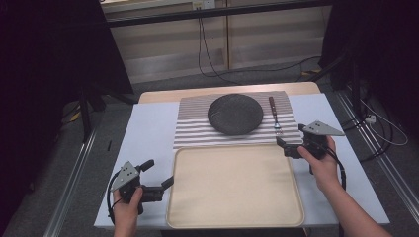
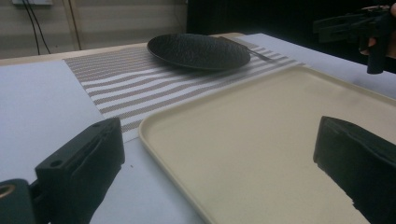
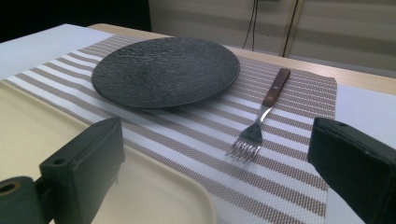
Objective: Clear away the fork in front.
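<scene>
Approaching the fork (image 3: pixel 261 119): right gripper (image 1: pixel 291 144), jaws wide, sits just short of its tines; next, close in and pinch.

Dim room, dark at both sides beyond the table (image 1: pixel 148 133). Soft overhead light, faint shadows. Gripper views: near jaws blurred, tray (image 2: pixel 261 140) sheen mild, no glare.
</scene>
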A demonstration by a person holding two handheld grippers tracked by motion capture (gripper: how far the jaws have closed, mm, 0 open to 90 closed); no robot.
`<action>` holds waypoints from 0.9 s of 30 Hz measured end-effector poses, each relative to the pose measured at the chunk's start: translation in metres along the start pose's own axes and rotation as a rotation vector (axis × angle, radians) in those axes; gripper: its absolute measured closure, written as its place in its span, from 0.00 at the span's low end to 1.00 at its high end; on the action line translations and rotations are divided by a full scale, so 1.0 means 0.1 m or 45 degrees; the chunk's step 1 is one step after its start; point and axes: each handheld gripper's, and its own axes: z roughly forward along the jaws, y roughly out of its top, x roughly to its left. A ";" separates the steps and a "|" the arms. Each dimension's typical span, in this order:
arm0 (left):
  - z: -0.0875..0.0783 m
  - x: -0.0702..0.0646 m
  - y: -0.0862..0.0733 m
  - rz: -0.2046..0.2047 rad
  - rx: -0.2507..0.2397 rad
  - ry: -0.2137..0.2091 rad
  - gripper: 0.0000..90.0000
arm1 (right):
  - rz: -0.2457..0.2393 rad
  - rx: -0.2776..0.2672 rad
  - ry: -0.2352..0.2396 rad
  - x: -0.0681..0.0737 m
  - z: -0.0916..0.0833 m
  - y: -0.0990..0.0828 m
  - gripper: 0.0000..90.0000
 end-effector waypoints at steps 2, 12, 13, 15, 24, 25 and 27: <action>0.00 0.00 0.00 0.003 0.001 -0.003 0.03 | 0.020 -0.002 -0.007 -0.03 0.05 0.02 0.04; 0.01 0.00 0.00 0.003 0.003 -0.005 0.03 | 0.037 0.028 -0.038 -0.13 0.27 0.13 0.05; 0.01 0.00 0.00 0.002 0.005 -0.007 0.03 | 0.037 0.027 -0.044 -0.14 0.29 0.14 0.05; 0.01 0.00 0.00 0.009 0.012 -0.006 0.03 | 0.041 0.026 -0.051 -0.15 0.32 0.16 0.05; 0.02 0.00 0.00 0.009 0.010 -0.009 0.03 | 0.047 0.046 -0.082 -0.24 0.46 0.23 0.05; 0.01 0.00 0.00 0.010 0.011 -0.009 0.03 | 0.049 0.046 -0.084 -0.25 0.48 0.24 0.05; 0.01 0.00 0.00 0.007 0.011 -0.008 0.03 | 0.059 0.048 -0.097 -0.28 0.53 0.27 0.05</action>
